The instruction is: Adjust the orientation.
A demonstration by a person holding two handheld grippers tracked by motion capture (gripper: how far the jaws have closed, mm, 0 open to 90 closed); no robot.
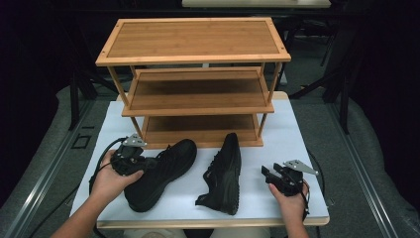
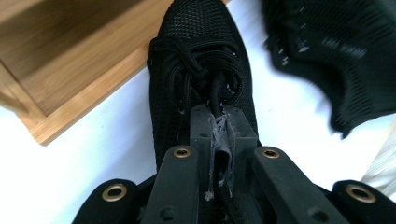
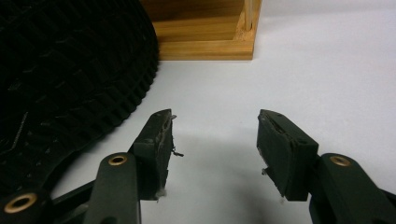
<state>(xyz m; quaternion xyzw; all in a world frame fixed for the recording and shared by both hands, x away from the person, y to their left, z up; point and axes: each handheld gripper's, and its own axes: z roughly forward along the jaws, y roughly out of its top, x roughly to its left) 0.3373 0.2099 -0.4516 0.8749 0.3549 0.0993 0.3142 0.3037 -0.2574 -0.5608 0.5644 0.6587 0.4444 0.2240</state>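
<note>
Standing at twelve o'clock on the white surface (image 1: pixel 292 134), the three-tier bamboo shoe rack (image 1: pixel 193 54) has all three shelves bare. Two black shoes lie in front of it: the left shoe (image 1: pixel 161 173) at seven o'clock, toe pointing toward the rack, and the right shoe (image 1: pixel 224 173) at six o'clock, tipped on its side.

The left gripper (image 1: pixel 130 159) has its jaws pressed together on the left shoe at the tongue or collar edge behind the laces; the left gripper view shows a thin strip of material pinched between the pads. The right gripper (image 1: pixel 271 174), at four o'clock, rests with jaws spread and nothing between them.

Risk, as judged: the pinch takes only thin, flexible fabric, so the shoe could swing, sag or slip free when lifted toward a shelf, and the toe could strike the rack's lower frame.

Only the left gripper view confirms the grip point. The right gripper view shows the right shoe's ribbed sole (image 3: pixel 70 70) just beside its open jaws.
</note>
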